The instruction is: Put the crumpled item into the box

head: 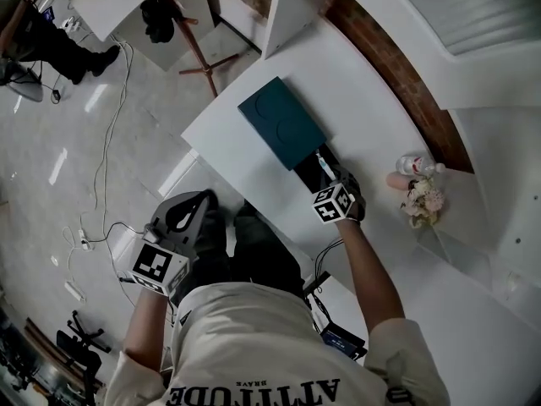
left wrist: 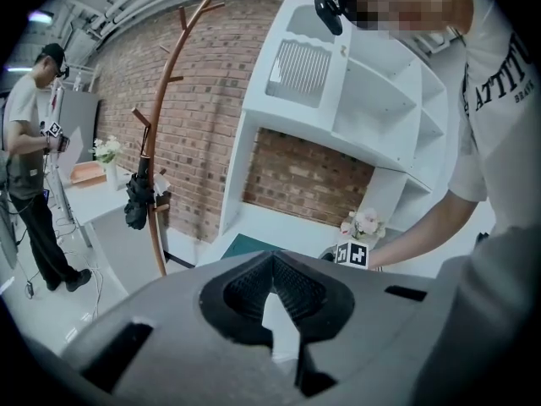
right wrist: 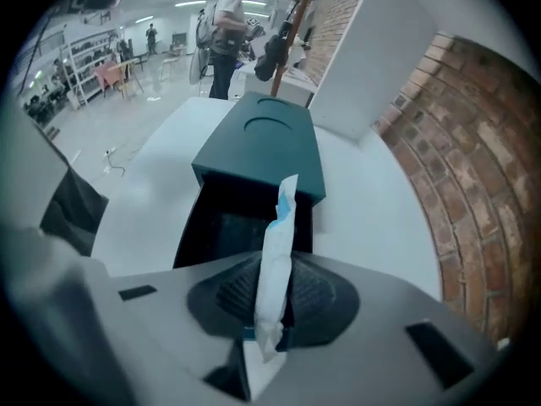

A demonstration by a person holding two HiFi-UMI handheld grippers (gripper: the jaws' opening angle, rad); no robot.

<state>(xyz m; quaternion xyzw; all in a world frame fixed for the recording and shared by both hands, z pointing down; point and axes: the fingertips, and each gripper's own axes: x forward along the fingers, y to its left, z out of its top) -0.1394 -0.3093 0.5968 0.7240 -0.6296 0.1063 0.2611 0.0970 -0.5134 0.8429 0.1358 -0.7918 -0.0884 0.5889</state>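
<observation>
Head view: white table (head: 363, 83) by brick wall (head: 406, 91); right tool (head: 331, 178) pinches the crumpled item (right wrist: 279, 227), left tool (left wrist: 272, 269) closed, empty.

1 dark teal rectangular box (head: 281, 121). 1 crumpled white-and-blue wrapper (right wrist: 277, 252) at box's open end. 1 pale flower bunch (head: 424, 200) right of box. 1 brown wooden coat stand (head: 199, 49) beyond box.

Pale T-shirt (head: 254, 345), dark lettering at six o'clock; grey left gripper (head: 201, 200) and right gripper (head: 325, 170) bear black-and-white marker cubes (head: 331, 203).
</observation>
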